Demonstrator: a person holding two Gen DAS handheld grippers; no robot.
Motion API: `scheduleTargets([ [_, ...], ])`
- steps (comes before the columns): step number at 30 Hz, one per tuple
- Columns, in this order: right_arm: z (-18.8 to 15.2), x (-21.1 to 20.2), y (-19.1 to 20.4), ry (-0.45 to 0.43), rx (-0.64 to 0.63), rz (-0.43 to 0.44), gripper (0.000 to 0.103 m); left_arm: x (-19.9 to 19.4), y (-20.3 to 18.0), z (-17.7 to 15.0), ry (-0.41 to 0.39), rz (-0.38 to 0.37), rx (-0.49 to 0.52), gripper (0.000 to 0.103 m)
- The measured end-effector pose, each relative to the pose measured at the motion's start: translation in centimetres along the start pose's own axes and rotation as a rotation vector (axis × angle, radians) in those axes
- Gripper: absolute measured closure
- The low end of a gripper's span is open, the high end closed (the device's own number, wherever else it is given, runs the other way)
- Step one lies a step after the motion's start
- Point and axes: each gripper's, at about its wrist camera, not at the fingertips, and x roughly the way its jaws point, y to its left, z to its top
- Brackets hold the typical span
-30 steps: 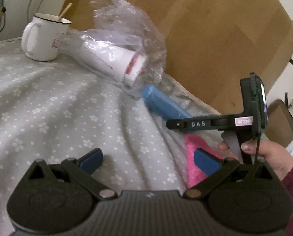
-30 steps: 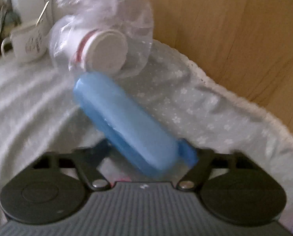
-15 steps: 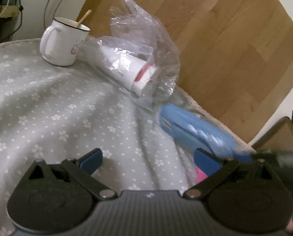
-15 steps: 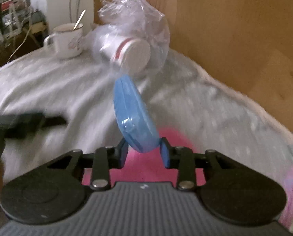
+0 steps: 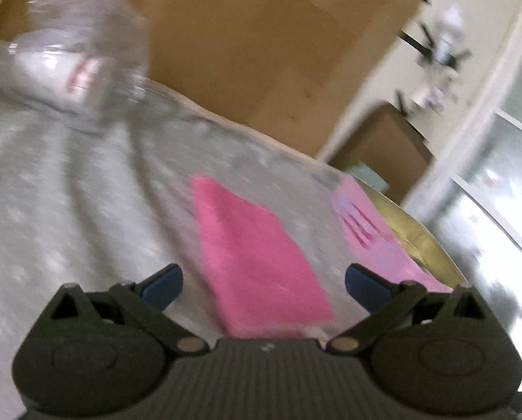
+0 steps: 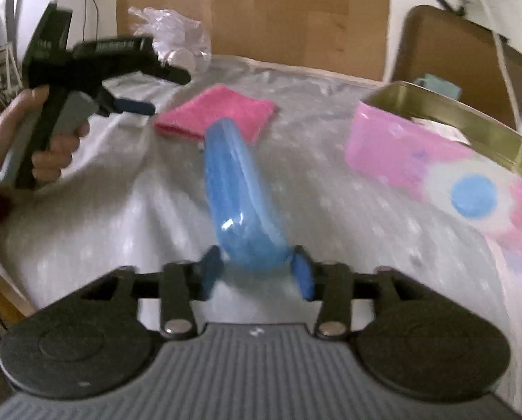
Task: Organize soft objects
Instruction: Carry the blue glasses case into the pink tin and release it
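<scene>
Cloth (image 6: 331, 189), grey and dotted white, covers the table by a wooden board (image 5: 261, 52), a fluffy pink towel (image 5: 257, 255) lying flat mid-table under the left gripper (image 5: 262, 281), its jaws apart and empty, while the right gripper (image 6: 257, 271), jaws opening, carries a smooth blue case (image 6: 240, 189).

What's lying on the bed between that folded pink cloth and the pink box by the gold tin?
Nothing: in both wrist views only bare grey flowered bedsheet separates the pink cloth from the pink box.
</scene>
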Motion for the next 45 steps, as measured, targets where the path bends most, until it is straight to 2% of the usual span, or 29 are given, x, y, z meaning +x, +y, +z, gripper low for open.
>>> scheduleTargets([
  [5, -0.6, -1.1, -0.3, -0.06, 0.009, 0.023, 0.029, -0.5, -4.0, -2.7, 0.098, -0.059, -0.035, 0.001],
  [8, -0.3, -0.8, -0.3, -0.08, -0.002, 0.034, 0.028, -0.8, -6.0, -3.7, 0.16, -0.079, -0.038, 0.0],
  [12, -0.6, -0.4, -0.3, -0.098, -0.003, 0.044, 0.025, -0.2, -7.8, -5.5, 0.251, -0.059, -0.037, 0.0],
  [14, -0.8, 0.1, -0.1, -0.101, -0.001, 0.061, 0.028, 0.4, -8.2, -6.3, 0.277, -0.063, -0.057, 0.001],
  [15, -1.0, 0.4, 0.0, -0.097, 0.01, 0.071, 0.043, 0.6, -8.7, -6.6, 0.26, -0.043, -0.032, 0.001],
  [18, -1.0, 0.6, 0.3, -0.139, 0.01, 0.089, 0.045, 1.7, -10.2, -7.0, 0.252, -0.018, 0.042, 0.003],
  [19, -1.0, 0.4, 0.8, -0.163, -0.007, 0.068, 0.047, 1.9, -10.8, -7.0, 0.25, -0.01, 0.054, 0.012],
  [21, -1.1, -0.5, 1.5, -0.227, -0.044, 0.013, 0.048, 2.4, -11.9, -6.6, 0.266, -0.026, 0.074, 0.017],
  [24, -0.3, -2.0, 0.2, -0.306, -0.026, -0.044, 0.048, 3.1, -13.5, -4.9, 0.265, -0.078, 0.078, 0.018],
  [29, 1.1, -3.5, -3.5, -0.418, 0.073, -0.185, 0.048, 5.8, -19.8, -1.7, 0.223, -0.15, 0.236, 0.018],
  [33, 2.5, -3.3, -7.4, -0.452, 0.133, -0.296, 0.048, 9.8, -24.9, 0.4, 0.225, -0.215, 0.331, 0.018],
  [35, 3.3, -2.9, -10.0, -0.449, 0.171, -0.346, 0.048, 12.3, -27.1, 1.1, 0.246, -0.249, 0.352, 0.017],
  [36, 3.4, -2.5, -11.1, -0.444, 0.189, -0.362, 0.048, 13.7, -28.1, 1.4, 0.258, -0.265, 0.359, 0.012],
  [37, 3.8, -1.8, -12.9, -0.435, 0.216, -0.384, 0.048, 15.1, -29.1, 1.6, 0.266, -0.283, 0.363, 0.002],
  [38, 4.3, -1.0, -14.2, -0.424, 0.242, -0.418, 0.048, 16.4, -29.8, 1.7, 0.269, -0.291, 0.369, 0.001],
  [39, 4.8, 0.0, -15.4, -0.405, 0.259, -0.462, 0.047, 17.6, -30.4, 1.8, 0.259, -0.274, 0.382, 0.0],
  [41, 5.2, 2.2, -17.5, -0.353, 0.273, -0.537, 0.041, 19.5, -31.0, 1.6, 0.22, -0.176, 0.422, 0.0],
  [43, 4.9, 3.4, -19.0, -0.298, 0.3, -0.586, 0.039, 19.6, -30.4, 1.1, 0.19, -0.107, 0.442, 0.001],
  [45, 4.0, 2.5, -19.4, -0.33, 0.359, -0.548, 0.039, 18.7, -29.0, 0.7, 0.175, -0.115, 0.435, 0.001],
])
